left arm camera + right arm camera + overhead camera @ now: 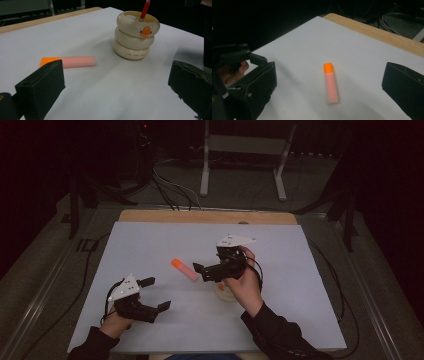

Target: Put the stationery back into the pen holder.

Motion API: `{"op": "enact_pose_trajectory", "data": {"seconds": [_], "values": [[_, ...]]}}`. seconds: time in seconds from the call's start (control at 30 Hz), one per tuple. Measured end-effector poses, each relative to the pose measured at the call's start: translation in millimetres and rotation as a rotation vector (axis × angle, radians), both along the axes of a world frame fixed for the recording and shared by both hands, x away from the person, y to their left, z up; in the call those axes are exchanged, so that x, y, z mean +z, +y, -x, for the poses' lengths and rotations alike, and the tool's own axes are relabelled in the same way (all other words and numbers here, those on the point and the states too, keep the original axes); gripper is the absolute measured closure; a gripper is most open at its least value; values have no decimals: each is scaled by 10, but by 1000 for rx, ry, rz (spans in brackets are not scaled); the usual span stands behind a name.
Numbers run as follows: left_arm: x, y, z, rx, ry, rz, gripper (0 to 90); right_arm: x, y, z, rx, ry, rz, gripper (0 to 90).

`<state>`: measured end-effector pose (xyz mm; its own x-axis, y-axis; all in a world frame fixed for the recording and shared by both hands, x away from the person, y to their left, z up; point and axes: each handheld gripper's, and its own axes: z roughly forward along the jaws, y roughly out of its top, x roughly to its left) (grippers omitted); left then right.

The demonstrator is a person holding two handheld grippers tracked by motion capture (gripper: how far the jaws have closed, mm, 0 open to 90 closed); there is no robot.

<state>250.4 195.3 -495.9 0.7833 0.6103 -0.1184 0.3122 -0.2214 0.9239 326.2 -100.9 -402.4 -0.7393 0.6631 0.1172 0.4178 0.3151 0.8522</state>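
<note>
A pink highlighter with an orange cap (184, 269) lies flat on the white table sheet (150, 245). My right gripper (202, 273) hovers open just right of it, and the right gripper view has the highlighter (330, 83) between and beyond the open jaws of the right gripper (330, 73). A cream ringed pen holder (135, 35) with a red pen (145, 8) stands upright; in the high view the pen holder (226, 293) is mostly hidden under the right hand. My left gripper (155, 294) is open and empty at the near left. The highlighter (68, 61) lies ahead of the left gripper (117, 80).
The wooden table edge (207, 216) runs along the far side. Beyond it are cables (172, 190) and a metal stand (242, 150) on the floor. In the right gripper view, the left gripper (239, 53) and its hand show at far left.
</note>
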Motion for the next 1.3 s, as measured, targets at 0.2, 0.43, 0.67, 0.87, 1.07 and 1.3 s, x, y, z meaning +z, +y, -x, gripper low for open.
{"op": "enact_pose_trajectory", "data": {"seconds": [0.2,0.43,0.67,0.87,1.07,1.3], "values": [[-2,19,3,5,-4,0,12,-38,220,-5,23,-3,11,0],[-11,59,10,15,-8,5,12,-189,516,11,2,65,-13,0],[-23,89,25,23,-8,4,12,-337,733,-58,-10,119,2,57],[-37,98,30,24,-4,3,12,-496,860,-180,-43,160,81,176],[-36,116,28,26,-6,6,12,-668,921,-330,-76,192,201,293],[-32,105,31,23,-8,2,12,-798,986,-496,-71,253,316,386]]}}
